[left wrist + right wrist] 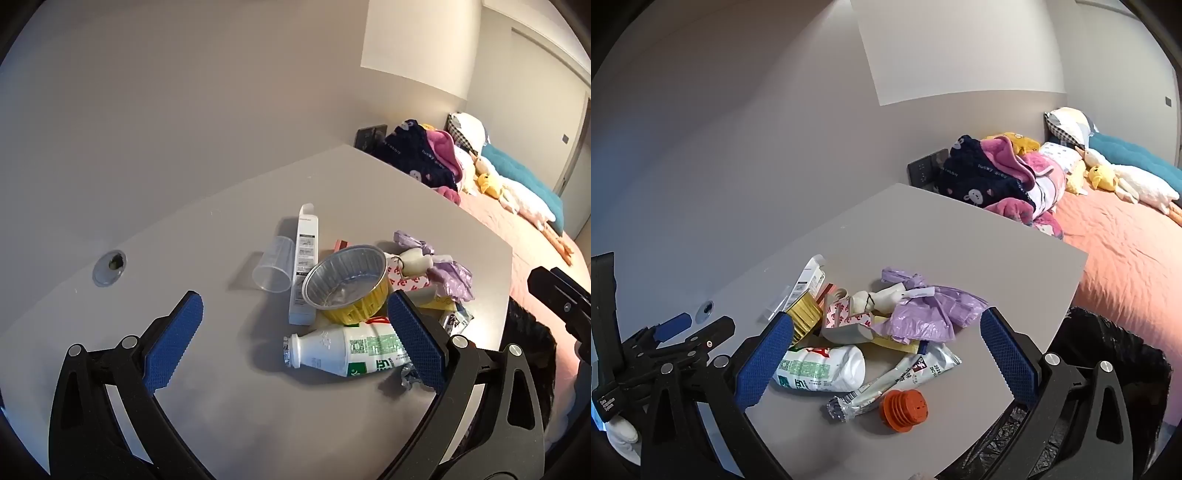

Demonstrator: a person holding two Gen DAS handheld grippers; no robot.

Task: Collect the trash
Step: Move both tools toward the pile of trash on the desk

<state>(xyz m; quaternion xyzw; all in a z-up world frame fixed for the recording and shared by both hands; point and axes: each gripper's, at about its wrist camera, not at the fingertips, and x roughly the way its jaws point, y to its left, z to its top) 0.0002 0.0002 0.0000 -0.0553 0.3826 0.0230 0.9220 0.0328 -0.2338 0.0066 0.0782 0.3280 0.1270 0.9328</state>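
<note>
A pile of trash lies on the grey table (221,406): a white drink bottle (343,349) on its side, a foil cup (347,284), a clear plastic cup (275,266), a long white box (304,262) and a purple plastic bag (448,273). My left gripper (295,336) is open and empty, its fingers either side of the bottle, above it. In the right wrist view the bottle (827,367), purple bag (923,314), a silver wrapper (905,376) and an orange ribbed cap (904,406) lie between the open fingers of my right gripper (886,350).
A black bin bag (1108,369) hangs open off the table's right edge. Beyond it stands a bed (1126,240) with clothes and plush toys. A cable hole (109,266) sits in the table at left. The left gripper shows in the right view (676,339).
</note>
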